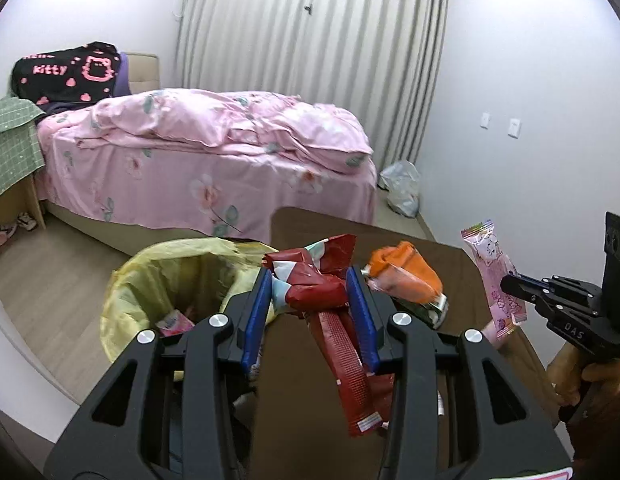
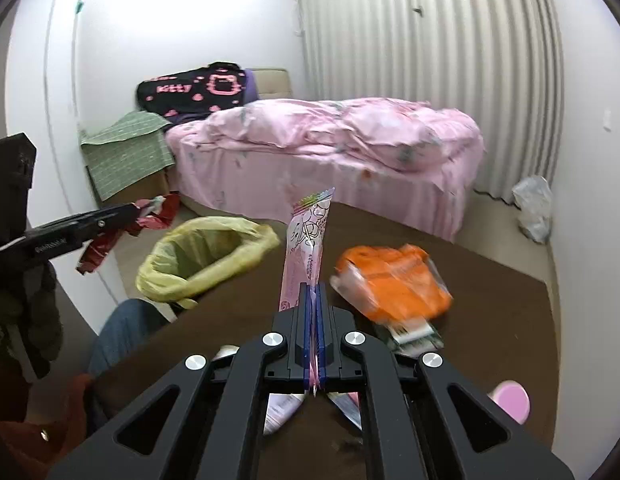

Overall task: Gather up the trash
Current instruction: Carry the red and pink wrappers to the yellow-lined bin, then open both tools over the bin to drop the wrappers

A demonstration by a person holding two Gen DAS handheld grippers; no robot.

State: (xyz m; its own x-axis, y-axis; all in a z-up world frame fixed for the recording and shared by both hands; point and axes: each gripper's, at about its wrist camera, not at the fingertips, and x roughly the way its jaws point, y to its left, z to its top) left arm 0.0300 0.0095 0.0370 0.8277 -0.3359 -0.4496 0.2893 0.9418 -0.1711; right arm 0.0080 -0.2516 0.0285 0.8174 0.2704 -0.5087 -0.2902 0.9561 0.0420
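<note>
My left gripper (image 1: 310, 286) is shut on a crumpled red wrapper (image 1: 314, 280) and holds it at the brown table's left edge, beside the bin with a yellow liner (image 1: 170, 276). It also shows in the right wrist view (image 2: 136, 212) with the red wrapper (image 2: 158, 210) hanging from it. My right gripper (image 2: 315, 292) is shut on a pink snack wrapper (image 2: 308, 240), held upright above the table; it also shows in the left wrist view (image 1: 494, 272). An orange wrapper (image 1: 406, 280) lies on the table (image 1: 294, 360), also seen in the right wrist view (image 2: 394, 280).
A bed with pink bedding (image 1: 214, 148) stands beyond the table. A white plastic bag (image 1: 402, 188) lies on the floor by the curtain. A pink item (image 1: 174, 322) lies inside the bin. A pink round object (image 2: 510, 398) and more wrappers (image 2: 282, 408) sit on the table's near side.
</note>
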